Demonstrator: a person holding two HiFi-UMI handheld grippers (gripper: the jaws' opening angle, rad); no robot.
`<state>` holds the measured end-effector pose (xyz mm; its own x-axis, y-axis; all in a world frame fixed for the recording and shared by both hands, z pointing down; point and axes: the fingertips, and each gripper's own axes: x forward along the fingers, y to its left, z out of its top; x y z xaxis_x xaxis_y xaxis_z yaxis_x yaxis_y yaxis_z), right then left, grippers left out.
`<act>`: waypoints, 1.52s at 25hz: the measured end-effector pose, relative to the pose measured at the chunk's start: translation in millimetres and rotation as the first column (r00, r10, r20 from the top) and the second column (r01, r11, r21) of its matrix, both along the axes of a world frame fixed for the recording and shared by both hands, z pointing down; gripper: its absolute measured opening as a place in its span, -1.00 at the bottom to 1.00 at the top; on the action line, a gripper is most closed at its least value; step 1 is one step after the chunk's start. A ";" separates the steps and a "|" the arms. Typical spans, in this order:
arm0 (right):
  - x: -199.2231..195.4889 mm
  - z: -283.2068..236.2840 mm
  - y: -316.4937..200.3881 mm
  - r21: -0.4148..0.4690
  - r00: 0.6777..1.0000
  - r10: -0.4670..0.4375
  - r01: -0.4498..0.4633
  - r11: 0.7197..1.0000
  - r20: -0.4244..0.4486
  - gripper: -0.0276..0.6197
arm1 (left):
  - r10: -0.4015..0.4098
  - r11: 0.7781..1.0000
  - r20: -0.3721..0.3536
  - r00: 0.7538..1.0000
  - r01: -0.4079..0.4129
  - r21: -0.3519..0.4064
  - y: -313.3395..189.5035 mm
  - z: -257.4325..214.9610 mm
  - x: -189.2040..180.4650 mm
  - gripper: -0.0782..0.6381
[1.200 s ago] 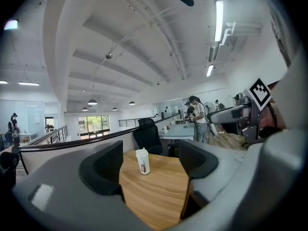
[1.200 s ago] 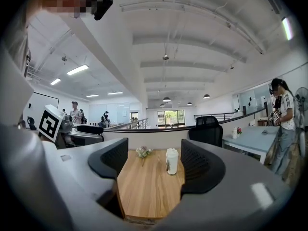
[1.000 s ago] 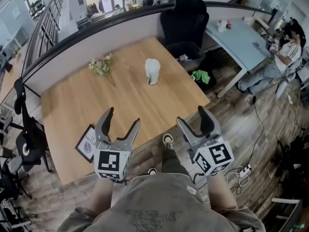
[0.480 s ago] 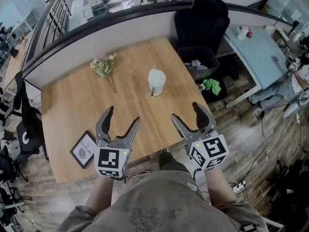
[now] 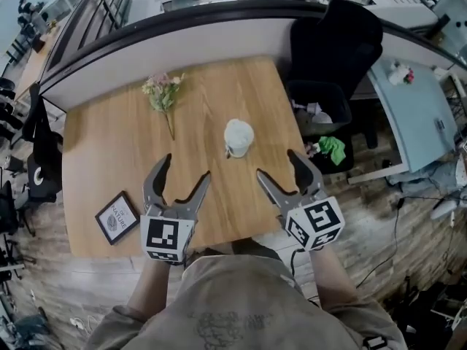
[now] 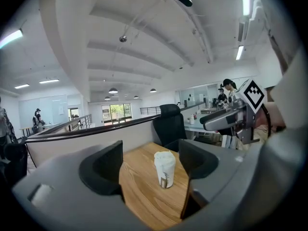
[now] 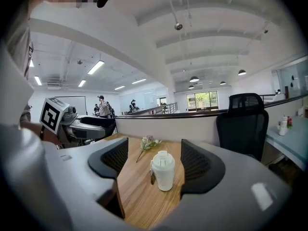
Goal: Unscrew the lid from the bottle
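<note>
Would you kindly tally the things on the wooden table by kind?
Bottle: 1
Flower sprig: 1
Picture frame: 1
Total: 3

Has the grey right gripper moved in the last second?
Yes: the grey right gripper moved from above the plank floor to over the light wooden table's near edge.

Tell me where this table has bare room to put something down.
The widest bare wood is the left half of the table, between the flowers and the picture frame. The far right corner behind the bottle is also free. Tightest is the near edge, where the left gripper and right gripper hover.
</note>
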<state>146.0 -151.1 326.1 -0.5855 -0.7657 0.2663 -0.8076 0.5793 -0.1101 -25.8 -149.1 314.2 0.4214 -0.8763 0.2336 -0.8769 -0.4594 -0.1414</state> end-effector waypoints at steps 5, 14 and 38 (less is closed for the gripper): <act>2.1 7.0 -23.7 -0.005 0.999 -0.051 0.051 0.999 0.005 0.12 | -0.043 0.999 0.025 0.999 0.043 -0.006 -10.0 3.0 0.9 0.23; -8.0 10.5 -30.4 -0.032 0.999 -0.040 0.041 0.999 0.014 0.12 | -0.011 0.999 0.022 1.000 0.012 -0.035 -7.1 10.7 -2.0 0.25; -68.0 101.1 -114.9 -0.129 0.976 -0.154 0.135 0.982 -0.151 0.37 | 0.318 0.919 0.025 0.948 -0.302 -0.252 -99.1 176.9 64.8 0.46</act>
<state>78.0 -265.9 427.3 -0.6305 -0.6336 0.4485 -0.7287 0.6822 -0.0607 39.0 -248.2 491.2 0.6398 -0.6175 0.4575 -0.6778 -0.7340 -0.0427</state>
